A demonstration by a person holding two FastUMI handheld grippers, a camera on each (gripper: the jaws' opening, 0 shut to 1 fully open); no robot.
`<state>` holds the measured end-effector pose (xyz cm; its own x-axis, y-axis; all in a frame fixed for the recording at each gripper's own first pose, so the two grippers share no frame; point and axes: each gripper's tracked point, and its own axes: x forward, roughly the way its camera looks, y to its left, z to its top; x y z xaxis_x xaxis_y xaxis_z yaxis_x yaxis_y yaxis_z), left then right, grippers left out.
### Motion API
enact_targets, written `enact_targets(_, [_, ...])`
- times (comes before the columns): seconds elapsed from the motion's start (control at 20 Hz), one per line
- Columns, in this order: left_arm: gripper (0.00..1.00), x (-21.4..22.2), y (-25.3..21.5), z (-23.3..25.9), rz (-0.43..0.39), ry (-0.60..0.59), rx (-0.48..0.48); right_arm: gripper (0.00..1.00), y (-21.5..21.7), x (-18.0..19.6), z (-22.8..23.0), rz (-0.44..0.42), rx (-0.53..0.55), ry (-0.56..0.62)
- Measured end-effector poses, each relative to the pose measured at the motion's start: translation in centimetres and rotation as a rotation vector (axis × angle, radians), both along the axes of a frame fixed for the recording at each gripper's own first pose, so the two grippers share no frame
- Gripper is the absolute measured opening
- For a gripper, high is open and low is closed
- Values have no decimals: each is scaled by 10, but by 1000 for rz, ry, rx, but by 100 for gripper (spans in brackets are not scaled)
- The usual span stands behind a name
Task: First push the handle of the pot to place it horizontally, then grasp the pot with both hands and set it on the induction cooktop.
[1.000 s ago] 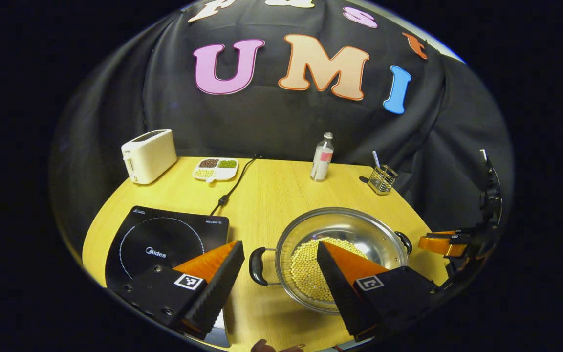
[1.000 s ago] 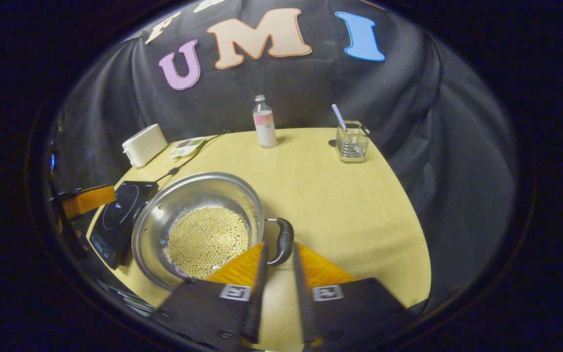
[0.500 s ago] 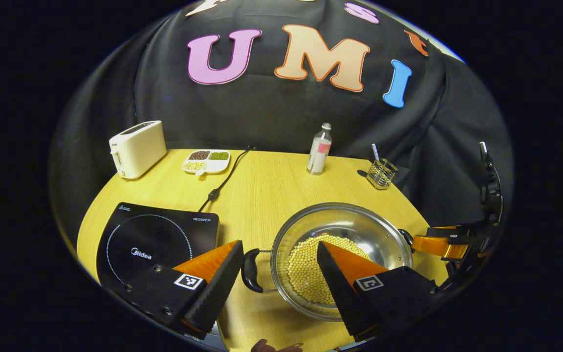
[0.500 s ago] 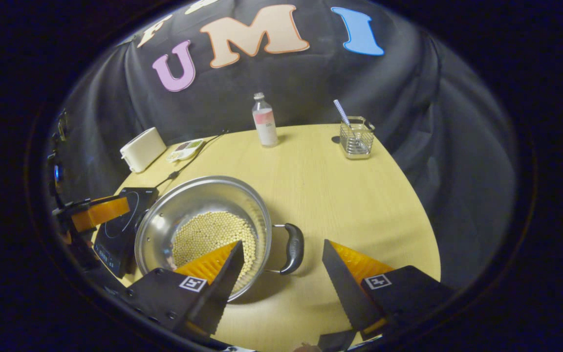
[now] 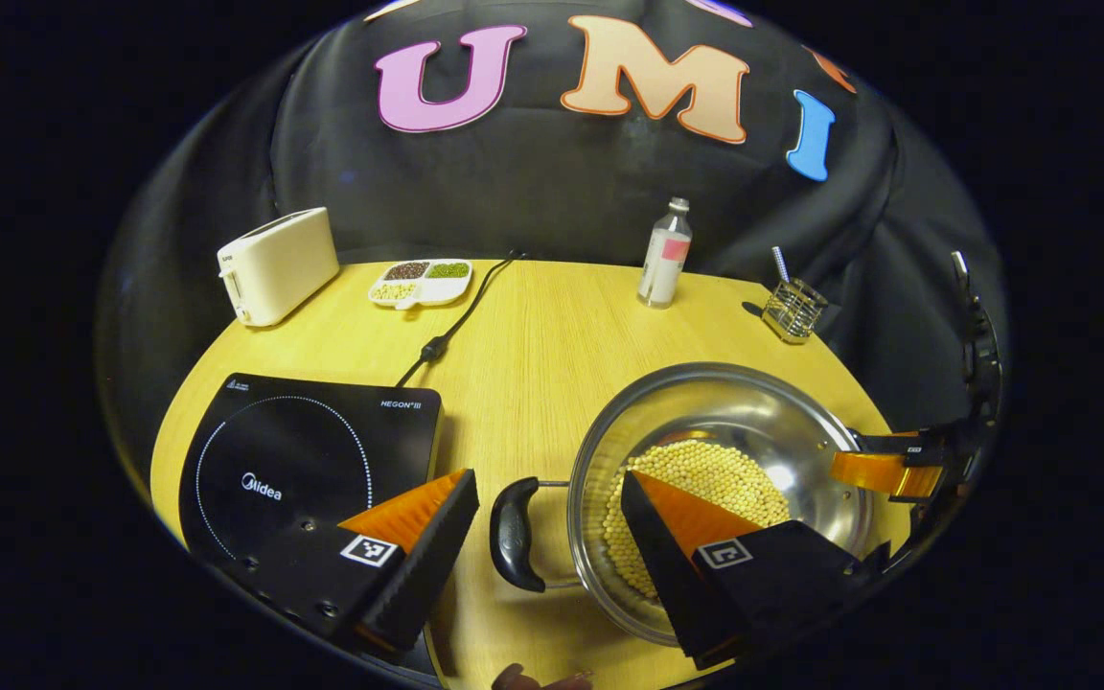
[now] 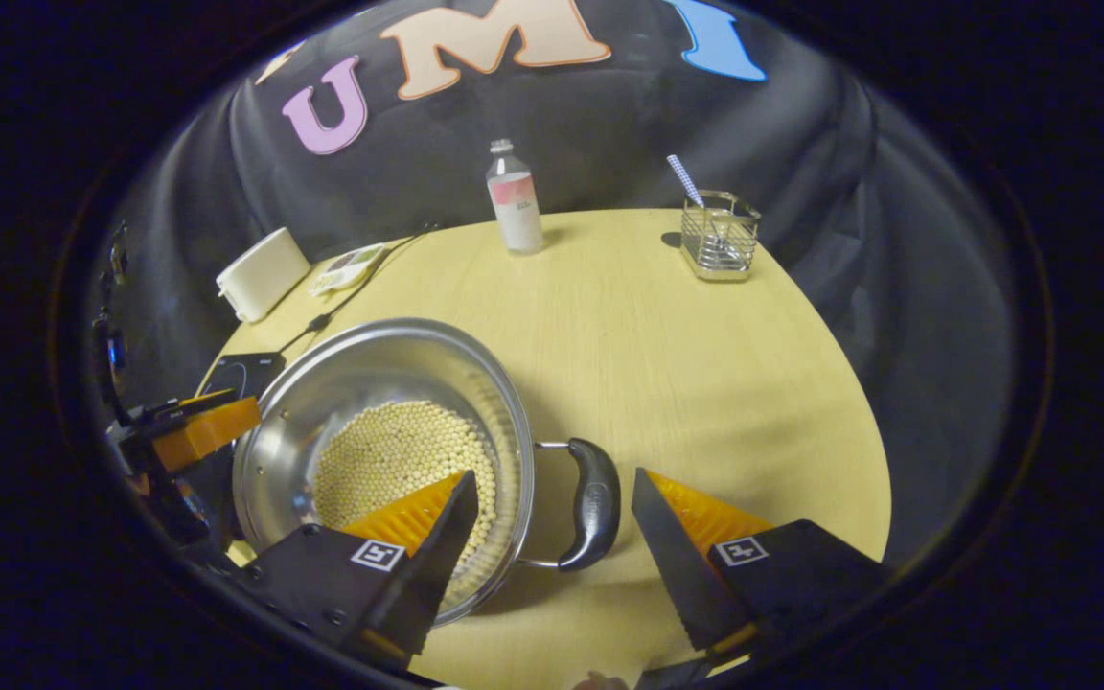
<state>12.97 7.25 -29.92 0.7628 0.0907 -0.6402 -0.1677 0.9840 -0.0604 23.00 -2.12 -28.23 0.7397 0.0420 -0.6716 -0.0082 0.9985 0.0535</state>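
A steel pot (image 5: 705, 402) with yellow beans (image 5: 720, 471) in it stands on the wooden table, right of the black induction cooktop (image 5: 303, 450). My left gripper (image 5: 544, 484) is open, and the pot's black left handle (image 5: 514, 532) lies between its fingers without touching them. In the right gripper view, the pot (image 6: 370, 374) sits at lower left. My right gripper (image 6: 552, 479) is open around the other black handle (image 6: 595, 513), also apart from it. The right gripper (image 5: 887, 470) shows at the pot's far rim, and the left gripper (image 6: 202, 431) shows beside the pot.
At the back of the table stand a cream toaster (image 5: 279, 264), a divided dish of beans (image 5: 421, 281), a small bottle (image 5: 664, 254) and a wire holder with a straw (image 5: 793, 307). The cooktop's cord (image 5: 456, 321) runs toward the back.
My right gripper, shut by the handle's tip a second ago, has opened and now straddles that handle. Both grippers have closed in on the pot's handles.
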Motion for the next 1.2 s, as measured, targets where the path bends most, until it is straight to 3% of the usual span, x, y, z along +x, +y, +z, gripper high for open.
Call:
enact_targets(0.05, [98, 0, 0, -5, -3, 11, -6, 100, 1, 1, -4, 0, -3, 7])
enact_targets(0.4, [98, -1, 0, -36, 10, 78, -63, 100, -1, 9, -24, -21, 7, 47])
enact_targets(0.45, [98, -1, 2, -38, 14, 86, -55, 96, 0, 10, -26, -25, 15, 52])
enact_targets(0.6, [98, -3, 2, -46, 15, 109, -59, 100, 2, 11, -33, -36, 32, 70])
enact_targets(0.65, [98, -3, 2, -46, 16, 112, -63, 95, 1, 11, -35, -40, 29, 74])
enact_targets(0.7, [98, -3, 3, -46, 19, 112, -61, 99, 0, 11, -35, -41, 26, 74])
enact_targets(0.85, [96, -3, 5, -47, 19, 115, -54, 69, 1, 10, -36, -44, 33, 83])
enact_targets(0.9, [85, -1, 2, -47, 13, 112, -62, 73, 0, 11, -36, -45, 35, 84])
enact_targets(0.95, [81, -2, 0, -48, 10, 116, -60, 74, 1, 10, -37, -45, 35, 86])
enact_targets(1.0, [74, -2, 1, -46, 10, 114, -54, 70, -2, 7, -32, -54, 34, 82])
enact_targets(1.2, [72, -1, 1, -47, 11, 106, -75, 63, 1, 10, -37, -70, 71, 85])
